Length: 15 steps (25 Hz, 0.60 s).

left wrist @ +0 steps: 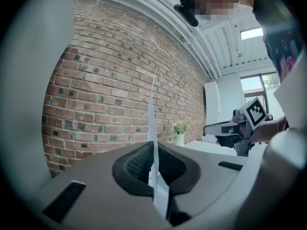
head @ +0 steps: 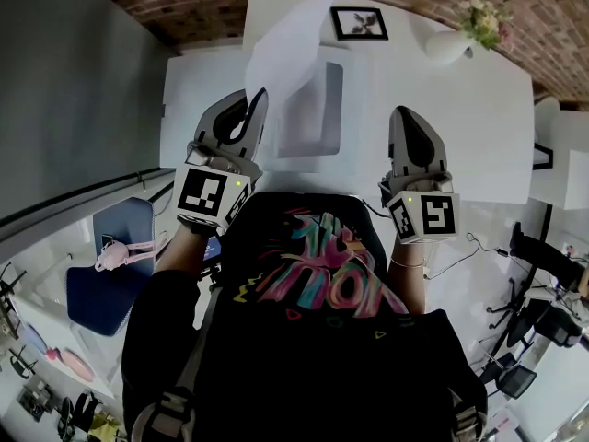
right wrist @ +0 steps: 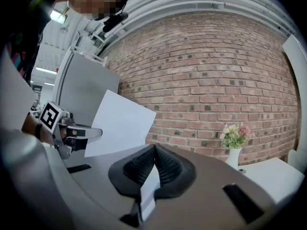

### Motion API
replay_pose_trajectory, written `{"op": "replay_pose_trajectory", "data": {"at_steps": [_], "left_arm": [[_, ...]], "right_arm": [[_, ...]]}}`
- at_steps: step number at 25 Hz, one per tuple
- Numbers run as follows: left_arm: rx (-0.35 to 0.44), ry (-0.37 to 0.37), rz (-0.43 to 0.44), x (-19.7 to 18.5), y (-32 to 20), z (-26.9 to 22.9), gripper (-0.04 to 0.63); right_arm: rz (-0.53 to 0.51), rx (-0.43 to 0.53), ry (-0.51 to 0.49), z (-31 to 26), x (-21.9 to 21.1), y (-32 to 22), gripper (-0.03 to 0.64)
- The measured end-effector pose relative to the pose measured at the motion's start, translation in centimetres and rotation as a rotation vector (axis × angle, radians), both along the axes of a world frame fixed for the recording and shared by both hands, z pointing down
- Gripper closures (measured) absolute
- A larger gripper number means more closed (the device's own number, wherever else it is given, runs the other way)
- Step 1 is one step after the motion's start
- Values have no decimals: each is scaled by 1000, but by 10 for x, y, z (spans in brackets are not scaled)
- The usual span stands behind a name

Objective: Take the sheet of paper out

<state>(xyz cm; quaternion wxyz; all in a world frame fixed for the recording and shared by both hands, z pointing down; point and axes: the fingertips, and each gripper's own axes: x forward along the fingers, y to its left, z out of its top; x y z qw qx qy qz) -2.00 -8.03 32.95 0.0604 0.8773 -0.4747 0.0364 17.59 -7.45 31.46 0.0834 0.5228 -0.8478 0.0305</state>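
Observation:
A white sheet of paper (head: 290, 44) stands up in the air over the white table (head: 442, 109), with my left gripper (head: 260, 97) shut on its lower edge. In the left gripper view the sheet (left wrist: 152, 123) shows edge-on, pinched between the black pads of the left gripper (left wrist: 154, 150). The right gripper view shows the sheet (right wrist: 120, 126) broadside, held by the left gripper (right wrist: 93, 133). My right gripper (head: 402, 115) is level with it to the right, apart from the paper. Its pads meet at the tip of the right gripper (right wrist: 153, 150), with nothing held.
A grey rectangular tray (head: 322, 109) lies on the table below the sheet. A framed picture (head: 359, 23) and a white vase of flowers (head: 460, 40) stand at the far edge against a brick wall (right wrist: 216, 80). A blue chair (head: 115, 265) is down to the left.

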Motion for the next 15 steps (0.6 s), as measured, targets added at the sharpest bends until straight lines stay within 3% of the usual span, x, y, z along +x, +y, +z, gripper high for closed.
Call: {"op": "replay_pose_trajectory", "data": {"at_steps": [15], "left_arm": [[-14, -16, 5, 0, -4, 2, 572]], "right_arm": [[0, 3, 1, -1, 4, -5, 598]]}}
